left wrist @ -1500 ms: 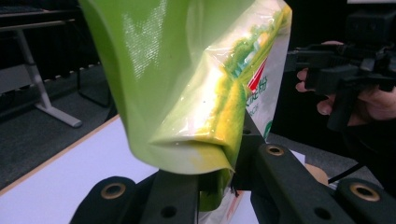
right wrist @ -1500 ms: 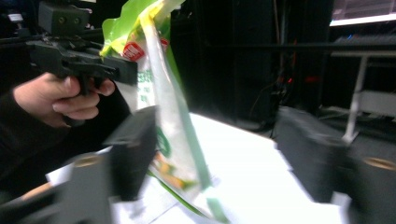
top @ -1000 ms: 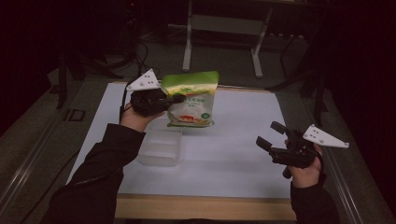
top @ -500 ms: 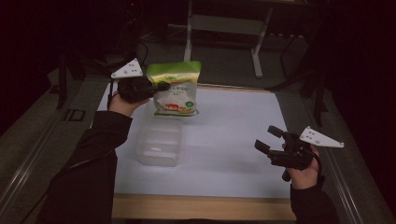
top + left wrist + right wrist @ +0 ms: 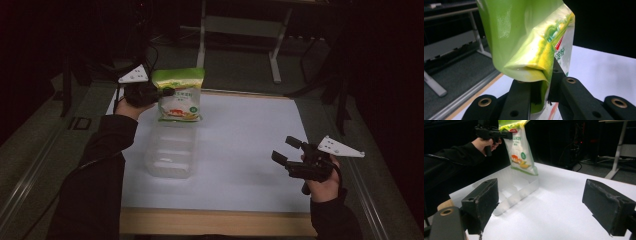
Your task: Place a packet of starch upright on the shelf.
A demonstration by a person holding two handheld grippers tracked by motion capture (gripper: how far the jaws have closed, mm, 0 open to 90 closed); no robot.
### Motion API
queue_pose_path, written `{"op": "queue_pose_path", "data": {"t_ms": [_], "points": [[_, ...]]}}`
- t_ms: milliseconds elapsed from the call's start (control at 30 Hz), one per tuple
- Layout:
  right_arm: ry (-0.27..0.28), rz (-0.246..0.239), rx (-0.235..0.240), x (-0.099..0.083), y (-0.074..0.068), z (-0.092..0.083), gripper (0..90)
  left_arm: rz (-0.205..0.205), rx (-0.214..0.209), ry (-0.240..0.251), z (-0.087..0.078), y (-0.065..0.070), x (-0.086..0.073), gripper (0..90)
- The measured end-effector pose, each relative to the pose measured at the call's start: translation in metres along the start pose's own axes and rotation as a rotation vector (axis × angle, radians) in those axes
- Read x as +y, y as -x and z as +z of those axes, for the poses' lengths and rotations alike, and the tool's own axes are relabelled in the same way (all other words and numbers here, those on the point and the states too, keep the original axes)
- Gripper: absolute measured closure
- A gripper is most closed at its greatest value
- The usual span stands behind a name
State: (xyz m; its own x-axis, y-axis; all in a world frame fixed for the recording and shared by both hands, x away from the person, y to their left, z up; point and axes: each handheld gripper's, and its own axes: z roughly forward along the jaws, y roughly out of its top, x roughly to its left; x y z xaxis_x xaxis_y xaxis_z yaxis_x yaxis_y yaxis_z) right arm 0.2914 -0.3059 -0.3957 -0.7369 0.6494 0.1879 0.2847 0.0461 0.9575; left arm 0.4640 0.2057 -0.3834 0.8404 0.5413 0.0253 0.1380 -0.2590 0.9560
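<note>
A green and white snack bag (image 5: 179,97) hangs upright above the far end of a clear plastic tray (image 5: 152,165) that lies on the white table. My left gripper (image 5: 167,91) is shut on the bag's upper left edge. Up close, the crumpled green film (image 5: 524,37) is pinched between the left gripper's (image 5: 541,82) black jaws. From the right gripper view, the bag (image 5: 520,152) dangles over the tray (image 5: 524,191). My right gripper (image 5: 287,150) stands open at the table's right side, with nothing between its pads (image 5: 484,195).
The white sheet (image 5: 250,135) covers the table, with a wooden strip (image 5: 215,222) along the front edge. A white desk frame (image 5: 240,25) stands on the dark floor beyond the far edge. Cables trail behind the left hand.
My left gripper has carried the bag to the left and slightly down, so it no longer covers the tray's middle. The right gripper has hardly moved.
</note>
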Motion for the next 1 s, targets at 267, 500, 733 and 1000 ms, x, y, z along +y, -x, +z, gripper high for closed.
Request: {"op": "queue_pose_path", "data": {"t_ms": [267, 500, 733, 1000], "points": [[0.0, 0.023, 0.004, -0.005, 0.005, 0.001, 13.7, 0.006, 0.0, -0.023, 0.006, -0.015, -0.02, 83.7], [-0.009, 0.035, 0.014, -0.008, 0.006, 0.004, 13.7, -0.02, 0.01, -0.043, 0.005, -0.019, -0.031, 83.7], [-0.014, 0.037, 0.025, -0.01, 0.004, 0.006, 13.7, -0.011, 0.032, -0.106, 0.007, -0.019, -0.036, 83.8], [-0.017, 0.042, 0.034, -0.012, 0.005, 0.008, 13.8, 0.037, -0.01, -0.213, 0.032, -0.011, -0.052, 83.9]]}}
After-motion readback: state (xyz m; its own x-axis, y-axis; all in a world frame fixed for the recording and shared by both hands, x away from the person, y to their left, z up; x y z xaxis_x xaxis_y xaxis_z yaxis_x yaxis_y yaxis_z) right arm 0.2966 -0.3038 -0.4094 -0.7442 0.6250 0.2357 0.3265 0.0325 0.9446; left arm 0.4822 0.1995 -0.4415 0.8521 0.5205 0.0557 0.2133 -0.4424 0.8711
